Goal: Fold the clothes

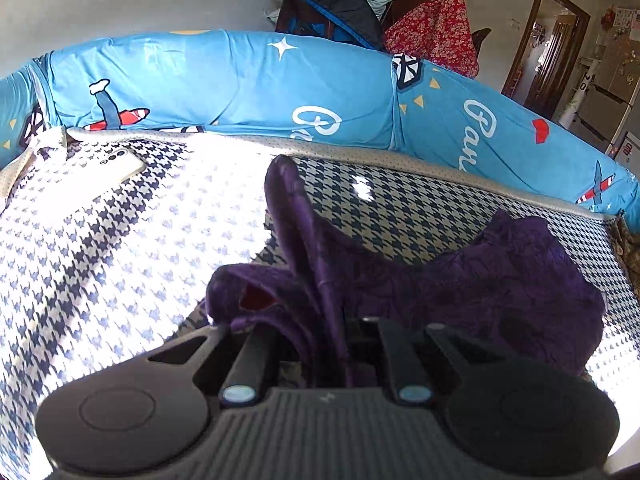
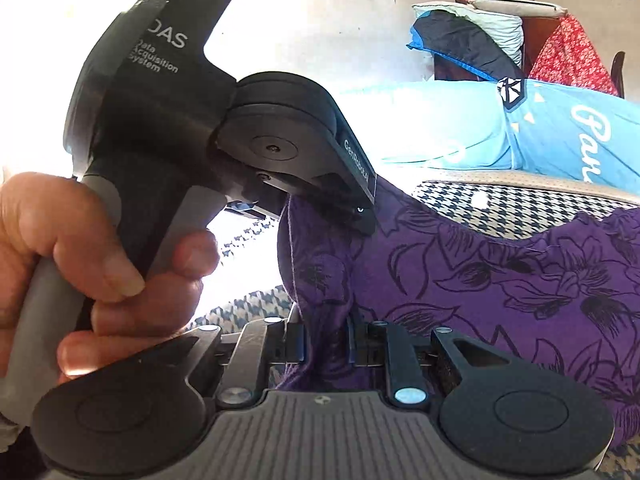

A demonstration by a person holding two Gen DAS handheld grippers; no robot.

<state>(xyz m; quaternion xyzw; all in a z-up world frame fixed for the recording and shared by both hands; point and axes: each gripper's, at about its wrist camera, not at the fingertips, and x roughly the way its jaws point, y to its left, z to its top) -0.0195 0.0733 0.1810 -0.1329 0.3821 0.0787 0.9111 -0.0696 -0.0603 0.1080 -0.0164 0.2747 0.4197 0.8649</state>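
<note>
Purple floral-print garment (image 1: pixel 500 280) lay on houndstooth-patterned bed cover (image 1: pixel 120 248), right of centre. White smartphone (image 1: pixel 120 166) rested on cover, far left. Blue cartoon-print padded headboard (image 1: pixel 240 84) ran along far edge. Red floral cloth (image 1: pixel 436 32) hung behind headboard, far right.
</note>
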